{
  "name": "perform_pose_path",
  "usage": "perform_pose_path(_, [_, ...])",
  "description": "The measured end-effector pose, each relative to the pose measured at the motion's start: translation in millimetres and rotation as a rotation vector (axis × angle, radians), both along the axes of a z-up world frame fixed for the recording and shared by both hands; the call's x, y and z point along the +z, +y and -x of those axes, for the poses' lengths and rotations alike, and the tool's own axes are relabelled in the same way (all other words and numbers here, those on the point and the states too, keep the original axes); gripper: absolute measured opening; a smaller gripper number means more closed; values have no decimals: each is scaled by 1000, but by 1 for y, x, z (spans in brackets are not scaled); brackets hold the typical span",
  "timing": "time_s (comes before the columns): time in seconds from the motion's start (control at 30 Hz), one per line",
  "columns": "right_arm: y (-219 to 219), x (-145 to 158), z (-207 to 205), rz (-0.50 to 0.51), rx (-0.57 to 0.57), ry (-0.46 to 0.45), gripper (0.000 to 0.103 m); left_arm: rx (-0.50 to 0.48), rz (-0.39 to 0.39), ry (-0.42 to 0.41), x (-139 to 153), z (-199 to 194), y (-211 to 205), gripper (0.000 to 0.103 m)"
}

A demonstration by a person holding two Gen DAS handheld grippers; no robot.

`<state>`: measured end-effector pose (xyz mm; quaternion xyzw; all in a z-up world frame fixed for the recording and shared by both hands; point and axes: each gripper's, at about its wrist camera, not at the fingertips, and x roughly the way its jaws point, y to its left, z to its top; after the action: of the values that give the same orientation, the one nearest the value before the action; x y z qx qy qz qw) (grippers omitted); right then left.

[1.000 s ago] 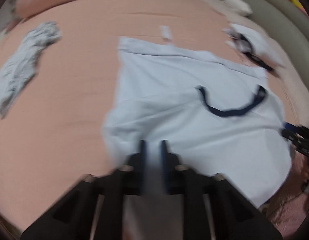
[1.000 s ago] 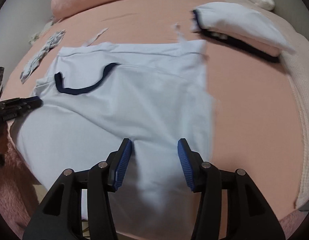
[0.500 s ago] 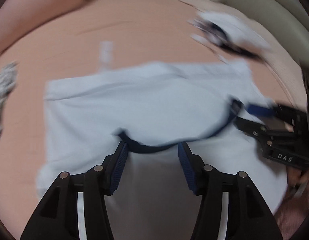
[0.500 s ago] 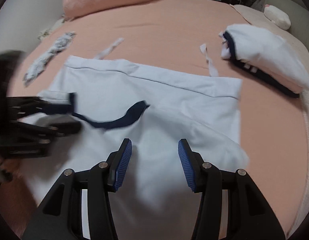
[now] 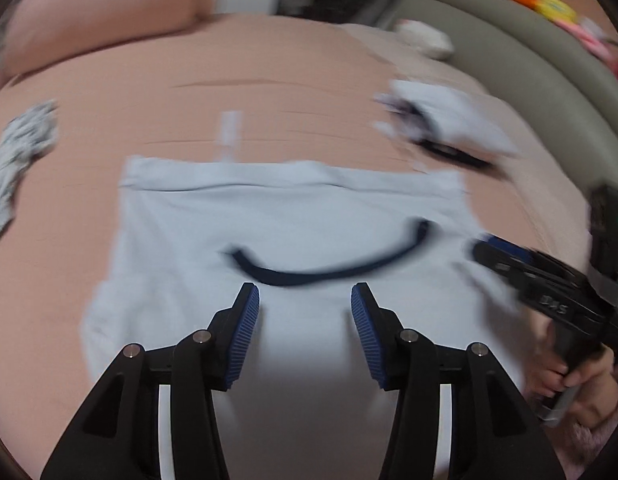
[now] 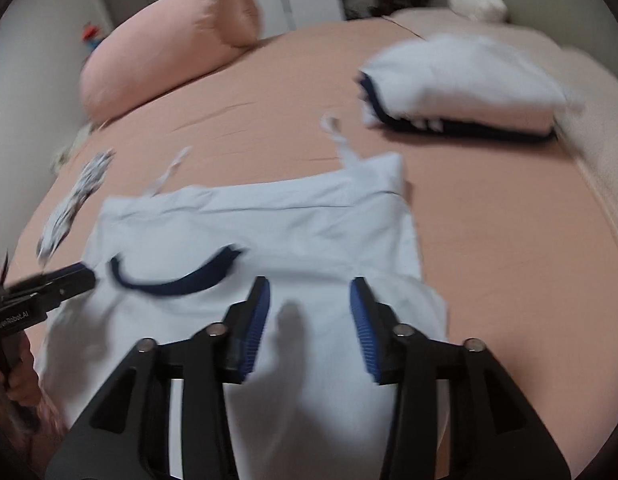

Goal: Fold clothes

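1. Two grippers over one pale blue shirt (image 5: 293, 216), which lies flat on the peach bed (image 5: 61, 320), its navy collar (image 5: 329, 272) curved across the middle.
2. Left gripper (image 5: 305, 300): the log has the jaws narrowing, yet the blue pads stand apart and released, nothing pinched; shirt cloth lies below the gap.
3. Right gripper (image 6: 309, 300): jaws closing, pads still apart, no cloth pressed between them; it hangs over the shirt's near right part.
4. Left view only: grey padded bed edge (image 5: 529, 64) and bright toys (image 5: 549, 4) at top right; the right gripper seen side-on with a hand (image 5: 573, 384) on its grip.
5. Right view only: rolled pink bolster (image 6: 169, 48) in full, the folded pile (image 6: 461, 80) sharply seen, white over navy, and a white soft item (image 6: 477, 2) behind it.
6. Both views: crumpled grey patterned cloth (image 6: 77, 196) at the left, two white strips (image 6: 169, 172) at the shirt's far edge.
7. Writing: "GenRobot.AI", as best it reads, on the left gripper's side in the right view (image 6: 13, 314); lettering on the right gripper's side in the left view is too blurred to read.
8. Edges: the shirt's far hem is straight, with bare sheet beyond it. Open bed to its right; the pile is well apart.
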<state>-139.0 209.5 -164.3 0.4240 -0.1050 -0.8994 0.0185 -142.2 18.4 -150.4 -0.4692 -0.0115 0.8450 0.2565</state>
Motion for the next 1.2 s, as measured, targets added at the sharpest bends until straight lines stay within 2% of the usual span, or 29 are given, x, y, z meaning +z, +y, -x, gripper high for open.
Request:
perform_pose_path(0.03, [-9,5,-6,9,20,3,50,-32,-5,11,0,-8,9,55])
perform_pose_path(0.07, [-17,8,-12,29,35,-2,52,-41,24,16,-6,-11,18,56])
perform_pose_path(0.1, [-26,8,-15,33,48,-13,57,-24,86,1,-17,-9,24,56])
perform_pose_path(0.13, [-36,4,-16,5,58,-32,57,-6,148,-14,-29,-7,29,56])
perform_pose_path(0.17, [-46,-6,-15,-50,65,-66,57,16,175,-28,-37,-9,26,58])
perform_pose_path(0.2, [-53,-18,-13,-116,72,-111,57,24,156,-21,-34,-11,22,58])
perform_pose_path(0.27, [-51,-21,-22,-173,91,-108,57,28,108,-40,-24,-17,14,58])
perform_pose_path(0.3, [-45,-16,-30,-197,83,-112,62,23,80,-66,-18,-21,9,58])
perform_pose_path(0.33, [-38,-10,-37,-218,63,-132,65,10,14,-74,-9,-28,4,58])
perform_pose_path(0.37, [-32,-5,-45,-219,49,-143,65,-3,-52,-81,0,-37,-1,58])
perform_pose_path(0.43, [-24,4,-66,-176,32,-134,65,15,-93,-61,7,-55,2,62])
perform_pose_path(0.47, [-24,7,-77,-152,34,-129,65,21,-66,-60,5,-62,6,62])
perform_pose_path(0.53, [-34,6,-92,-146,71,-138,65,21,36,-57,-5,-76,13,62])
perform_pose_path(0.6, [-45,-2,-98,-198,114,-158,65,-14,149,-71,-17,-80,18,62])
perform_pose_path(0.63, [-48,-7,-99,-253,112,-170,70,-15,187,-100,-21,-78,15,62])
perform_pose_path(0.67, [-47,-11,-101,-277,101,-176,74,-10,169,-151,-22,-75,9,61])
perform_pose_path(0.77, [-26,-4,-108,-187,36,-168,74,83,-2,-248,-3,-71,-30,61])
perform_pose_path(0.8, [-18,1,-112,-174,6,-153,73,118,-19,-234,6,-74,-42,61])
perform_pose_path(0.87, [-1,11,-123,-148,-58,-126,73,152,-5,-178,18,-82,-57,61])
perform_pose_path(0.97, [29,17,-137,-82,-153,-133,73,179,31,-174,14,-89,-66,61])
perform_pose_path(1.03, [43,14,-148,-71,-191,-161,73,167,55,-226,-4,-95,-65,61])
perform_pose_path(1.1, [50,5,-152,-80,-193,-202,73,154,161,-235,-18,-101,-57,61])
perform_pose_path(1.17, [55,-5,-154,-90,-191,-245,70,155,308,-218,-30,-103,-50,61])
perform_pose_path(1.2, [57,-10,-156,-95,-190,-266,71,153,318,-226,-33,-102,-50,61])
